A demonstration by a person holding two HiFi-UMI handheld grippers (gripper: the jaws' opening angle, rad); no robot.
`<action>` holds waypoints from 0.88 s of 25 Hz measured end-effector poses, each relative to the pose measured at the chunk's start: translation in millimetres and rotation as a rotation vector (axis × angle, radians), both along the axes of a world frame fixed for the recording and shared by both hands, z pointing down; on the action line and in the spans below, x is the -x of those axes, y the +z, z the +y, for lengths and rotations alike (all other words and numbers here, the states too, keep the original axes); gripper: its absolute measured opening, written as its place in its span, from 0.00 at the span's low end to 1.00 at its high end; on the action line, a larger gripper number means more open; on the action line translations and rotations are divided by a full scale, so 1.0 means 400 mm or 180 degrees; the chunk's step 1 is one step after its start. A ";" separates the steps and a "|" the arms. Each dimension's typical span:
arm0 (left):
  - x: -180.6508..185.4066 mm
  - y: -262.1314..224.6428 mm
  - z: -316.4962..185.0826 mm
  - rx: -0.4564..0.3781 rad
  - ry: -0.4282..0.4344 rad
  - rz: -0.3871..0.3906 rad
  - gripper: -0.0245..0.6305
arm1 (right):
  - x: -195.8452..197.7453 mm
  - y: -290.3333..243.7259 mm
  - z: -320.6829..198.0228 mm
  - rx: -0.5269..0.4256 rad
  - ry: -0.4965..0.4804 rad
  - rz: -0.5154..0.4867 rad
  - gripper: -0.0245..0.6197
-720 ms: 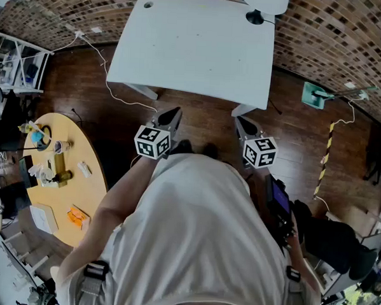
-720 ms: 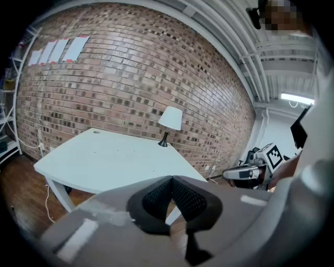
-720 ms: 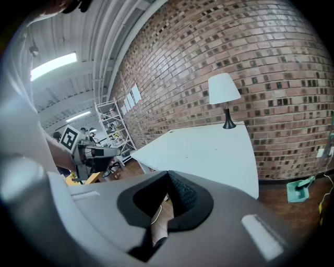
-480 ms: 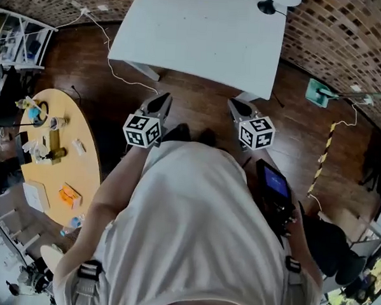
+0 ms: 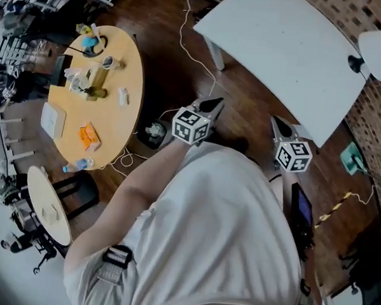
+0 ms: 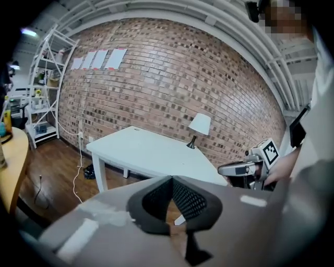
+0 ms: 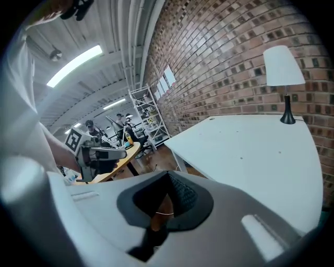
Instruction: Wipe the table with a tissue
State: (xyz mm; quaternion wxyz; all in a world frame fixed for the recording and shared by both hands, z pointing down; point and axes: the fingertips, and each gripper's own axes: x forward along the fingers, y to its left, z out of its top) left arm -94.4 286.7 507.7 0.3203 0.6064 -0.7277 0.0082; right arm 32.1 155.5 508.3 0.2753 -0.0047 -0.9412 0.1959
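Observation:
The white table [image 5: 291,52] stands at the upper right of the head view, bare except for a white lamp [image 5: 377,53] at its far corner. Both grippers are held in front of the person's body, over the wooden floor and short of the table's near edge. My left gripper [image 5: 214,103] has its jaws shut with nothing between them [image 6: 172,180]. My right gripper [image 5: 275,120] is also shut and empty [image 7: 168,176]. The table [image 6: 146,151] [image 7: 261,151] lies ahead in both gripper views. No tissue is in either gripper.
A round wooden table [image 5: 119,122] at the left carries bottles, a white box [image 5: 52,119] and an orange packet [image 5: 87,135]. A smaller round table [image 5: 47,205] is below it. A white cable [image 5: 184,27] runs over the floor. A brick wall stands behind the white table.
The head view has swung left: the white table has slid from top centre to upper right, and the round wooden table shows more fully. Both grippers stay shut before the body.

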 end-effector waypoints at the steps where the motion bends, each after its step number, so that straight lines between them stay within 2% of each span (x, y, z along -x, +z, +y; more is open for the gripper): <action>1: 0.016 0.003 0.006 -0.0001 -0.0047 0.0018 0.05 | 0.024 0.003 0.009 0.0013 -0.0055 0.0014 0.05; 6: 0.109 0.035 0.082 0.0042 -0.0154 -0.0007 0.05 | 0.161 0.026 0.087 0.0014 -0.0409 0.0091 0.05; 11: 0.173 0.058 0.190 0.0101 -0.0207 -0.0075 0.05 | 0.288 0.004 0.179 -0.0108 -0.0677 0.0038 0.05; 17: 0.329 0.081 0.344 0.0118 -0.0595 -0.0050 0.05 | 0.452 0.012 0.322 -0.0205 -0.1094 0.0088 0.05; 22: 0.406 0.098 0.465 0.0133 -0.0784 -0.0027 0.05 | 0.565 0.046 0.415 -0.0221 -0.1306 0.0159 0.05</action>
